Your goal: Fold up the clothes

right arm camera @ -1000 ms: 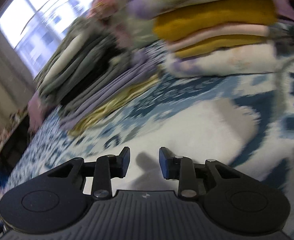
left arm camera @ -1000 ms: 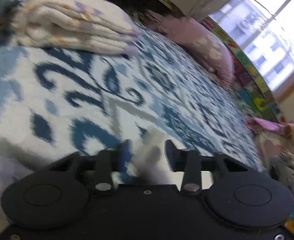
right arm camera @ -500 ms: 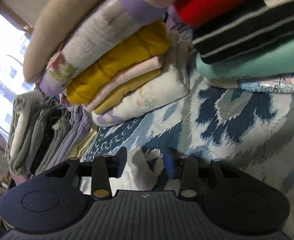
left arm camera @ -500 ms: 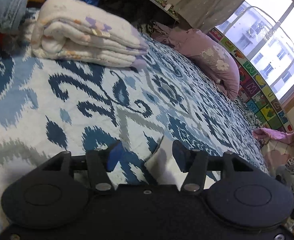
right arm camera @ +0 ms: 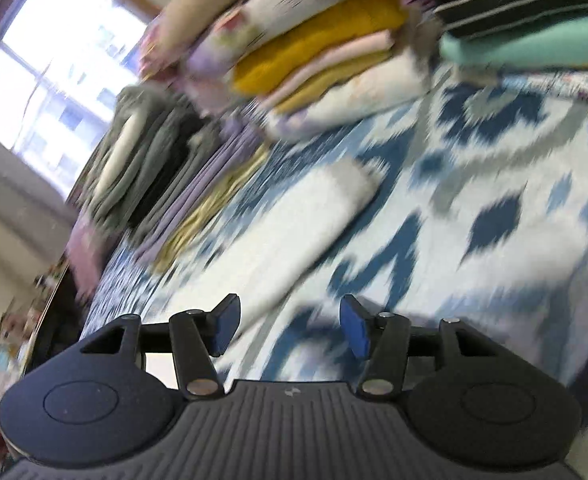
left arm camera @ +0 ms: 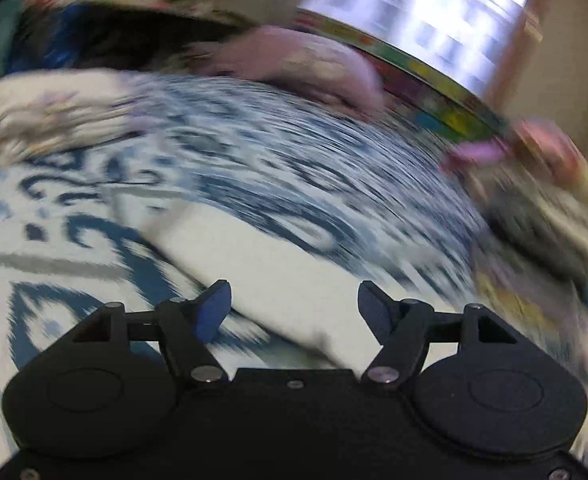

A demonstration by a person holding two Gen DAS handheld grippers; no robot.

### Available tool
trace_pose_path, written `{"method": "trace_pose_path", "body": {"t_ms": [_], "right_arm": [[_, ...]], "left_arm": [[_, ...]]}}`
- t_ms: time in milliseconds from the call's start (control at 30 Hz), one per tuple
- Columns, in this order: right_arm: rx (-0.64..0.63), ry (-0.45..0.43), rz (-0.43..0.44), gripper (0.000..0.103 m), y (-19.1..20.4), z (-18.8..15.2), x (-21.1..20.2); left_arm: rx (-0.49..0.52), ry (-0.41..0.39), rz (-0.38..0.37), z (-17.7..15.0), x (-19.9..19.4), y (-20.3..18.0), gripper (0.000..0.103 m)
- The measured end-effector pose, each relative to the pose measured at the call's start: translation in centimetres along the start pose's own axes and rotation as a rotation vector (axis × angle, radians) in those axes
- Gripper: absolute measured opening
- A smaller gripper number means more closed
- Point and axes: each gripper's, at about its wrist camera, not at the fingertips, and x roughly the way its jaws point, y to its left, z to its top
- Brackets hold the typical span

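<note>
White garment (right arm camera: 294,224) — folded into a long flat strip, lying on the blue-and-white patterned bedspread (right arm camera: 494,184) just ahead of both my tongs; in the left view the same piece (left arm camera: 277,264) runs up between the tips.

Left tongs (left arm camera: 294,304): jaws have just been opening, now wide apart, nothing pinched; the cloth lies beneath them, not held.

Right tongs (right arm camera: 289,320): jaws likewise just been opening, now parted and empty, the strip just beside the left tip.

Step in hand, as I judge it: a fold released and laid down. Next move calls for taking one end of the strip and doubling it over, or carrying it to a pile.

Surroundings: stack of folded clothes (right arm camera: 326,60) — yellow, pink, floral — at the far edge; grey and lilac pile (right arm camera: 153,168) beside it; bright window (left arm camera: 434,12) beyond. Left view is badly smeared, so the pink heap (left arm camera: 306,64) is probably a pillow.
</note>
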Motion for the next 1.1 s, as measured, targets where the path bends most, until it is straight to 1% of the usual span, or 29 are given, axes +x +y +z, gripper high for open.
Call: {"method": "trace_pose_path", "body": {"t_ms": [133,200,267,300,333,400,467,500,533,567,600,633,667,733,767,867,933,1000,1100], "right_arm": [[-0.062,0.091,0.051,0.056,1.7,-2.5,-0.8],[-0.102,0.126,0.069,0.056,2.6,-3.8,-1.4],[-0.143,0.155,0.084,0.056,3.4,-5.1,-2.1],[-0.158,0.163,0.088,0.056,3.7,-5.6,-2.4],[-0.173,0.173,0.093,0.056,4.0,-6.2,-2.8],[-0.202,0.192,0.109,0.056,4.5,-7.4,-3.5],[-0.247,0.205,0.116,0.056,5.1,-8.6,-4.1],[-0.292,0.207,0.105,0.056,5.5,-9.3,-4.3],[-0.340,0.208,0.090,0.052,5.9,-10.1,-4.4],[-0.407,0.207,0.044,0.048,6.2,-10.8,-4.2],[-0.463,0.200,0.006,0.042,6.4,-11.5,-4.1],[-0.473,0.192,0.003,0.042,6.5,-11.7,-4.1],[-0.480,0.186,0.000,0.042,6.5,-11.8,-4.2],[-0.449,0.194,0.021,0.044,6.2,-11.5,-4.6],[-0.434,0.198,0.031,0.045,6.0,-11.4,-4.8],[-0.416,0.198,0.048,0.046,5.7,-11.2,-4.9],[-0.438,0.185,0.056,0.049,5.8,-11.4,-5.0],[-0.471,0.185,0.067,0.052,6.1,-11.7,-4.9],[-0.490,0.187,0.100,0.053,6.4,-11.8,-4.7]], "left_arm": [[0.093,0.061,-0.104,-3.0,-2.0,-4.3,0.069],[0.149,0.098,-0.137,-4.4,-2.7,-6.3,0.069],[0.227,0.148,-0.162,-6.1,-3.1,-8.5,0.071],[0.266,0.169,-0.171,-7.1,-3.4,-9.4,0.073],[0.303,0.181,-0.171,-8.0,-3.6,-10.3,0.075],[0.390,0.208,-0.176,-10.1,-3.9,-11.8,0.075],[0.497,0.209,-0.144,-12.0,-3.6,-12.8,0.075],[0.554,0.206,-0.121,-13.0,-3.5,-13.2,0.075],[0.607,0.198,-0.100,-13.9,-3.3,-13.6,0.078],[0.649,0.176,-0.085,-14.6,-3.0,-13.8,0.080],[0.664,0.156,-0.072,-15.0,-2.7,-13.8,0.087],[0.649,0.155,-0.063,-15.0,-2.6,-13.6,0.091],[0.622,0.164,-0.061,-14.7,-2.4,-13.3,0.091],[0.551,0.208,-0.082,-13.9,-2.1,-12.5,0.094],[0.527,0.225,-0.090,-13.6,-2.0,-12.3,0.094],[0.515,0.254,-0.088,-13.1,-2.0,-12.7,0.094],[0.527,0.265,-0.088,-12.8,-2.1,-13.8,0.094],[0.564,0.255,-0.099,-12.6,-2.5,-15.4,0.094],[0.658,0.224,-0.128,-11.9,-2.3,-18.9,0.094]]}}
